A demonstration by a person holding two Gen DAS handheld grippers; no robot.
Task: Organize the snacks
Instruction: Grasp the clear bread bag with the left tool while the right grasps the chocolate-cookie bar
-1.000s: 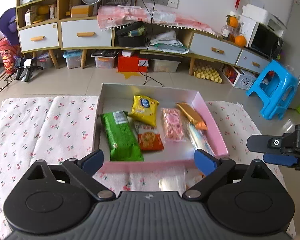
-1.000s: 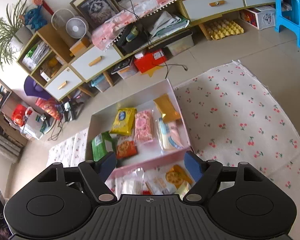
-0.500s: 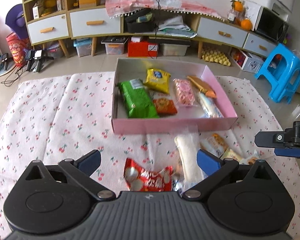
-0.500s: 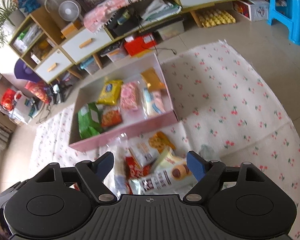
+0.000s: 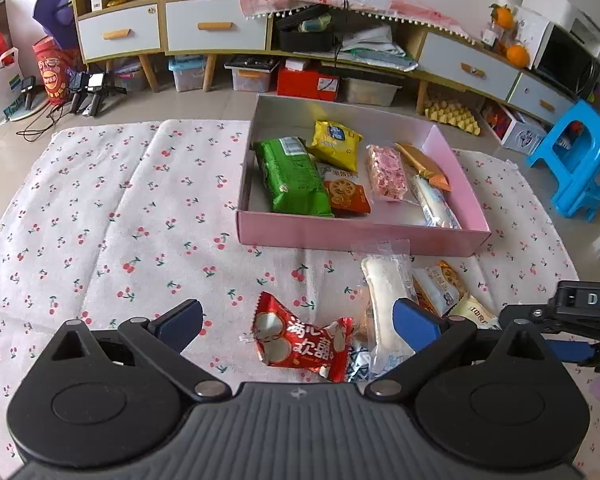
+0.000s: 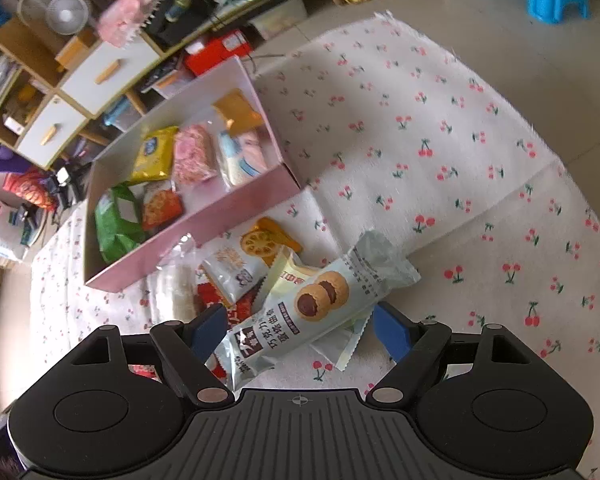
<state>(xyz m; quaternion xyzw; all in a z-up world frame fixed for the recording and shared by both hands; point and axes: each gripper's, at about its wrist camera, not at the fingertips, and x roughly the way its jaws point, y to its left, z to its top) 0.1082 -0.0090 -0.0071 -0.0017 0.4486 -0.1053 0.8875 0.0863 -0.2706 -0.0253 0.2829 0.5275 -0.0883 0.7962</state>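
A pink box (image 5: pixel 360 236) on the cherry-print cloth holds several snack packs, among them a green pack (image 5: pixel 292 178) and a yellow pack (image 5: pixel 334 144). In front of it lies a loose pile. My left gripper (image 5: pixel 298 326) is open over a red pack (image 5: pixel 300 342), beside a long white pack (image 5: pixel 384 304). My right gripper (image 6: pixel 300 330) is open around a pale blue cookie pack (image 6: pixel 312 304), its jaws apart from it. The box (image 6: pixel 204 220) lies beyond. The right gripper also shows in the left wrist view (image 5: pixel 572 332).
The cloth (image 5: pixel 100 220) covers the floor on both sides of the box. Low cabinets (image 5: pixel 216 28) with drawers and storage bins stand behind. A blue plastic stool (image 5: pixel 576 168) stands at the far right.
Both grippers have pulled back from the box and come down over the loose pile. The red pack and the cookie pack now lie between the open jaws.
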